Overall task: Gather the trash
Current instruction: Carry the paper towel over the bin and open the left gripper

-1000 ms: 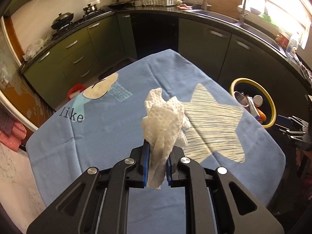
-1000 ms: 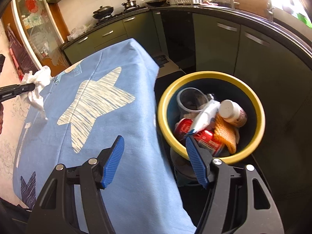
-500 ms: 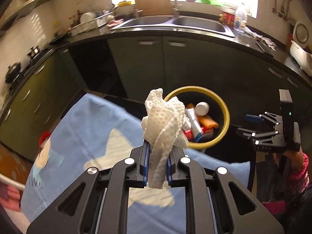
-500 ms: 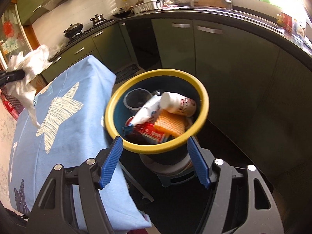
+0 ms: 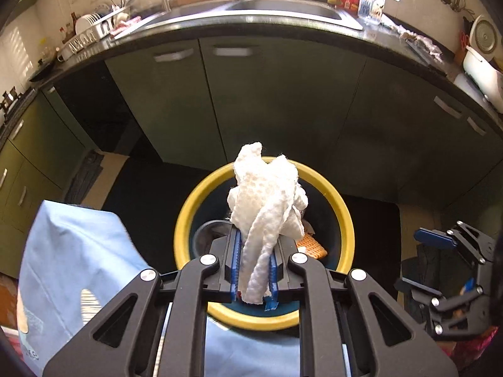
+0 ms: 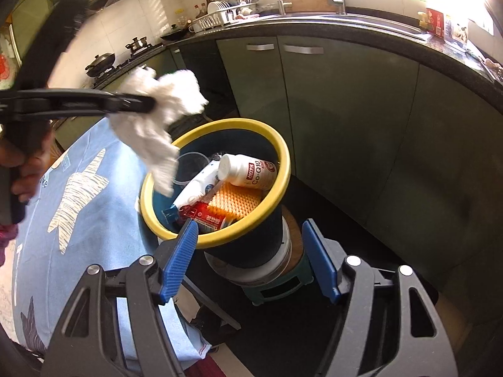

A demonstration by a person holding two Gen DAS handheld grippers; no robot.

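Observation:
My left gripper (image 5: 253, 270) is shut on a crumpled white paper towel (image 5: 267, 207) and holds it above the yellow-rimmed dark bin (image 5: 342, 220). In the right wrist view the towel (image 6: 157, 125) hangs over the bin's left rim (image 6: 279, 147), held by the left gripper (image 6: 147, 103). The bin holds a white pill bottle (image 6: 248, 171), a white tube (image 6: 196, 188), a red can (image 6: 204, 216), an orange sponge (image 6: 235, 201) and a clear cup (image 6: 188, 163). My right gripper (image 6: 250, 260) is open and empty, in front of the bin; it also shows in the left wrist view (image 5: 452, 257).
A table with a blue star-print cloth (image 6: 78, 207) stands left of the bin. The bin sits on a small stool (image 6: 283, 279). Dark green cabinets (image 6: 345, 110) and a counter with a sink (image 5: 283, 9) curve behind.
My left gripper has swung the paper towel from over the table to above the bin. The right gripper has drawn back a little and stays open.

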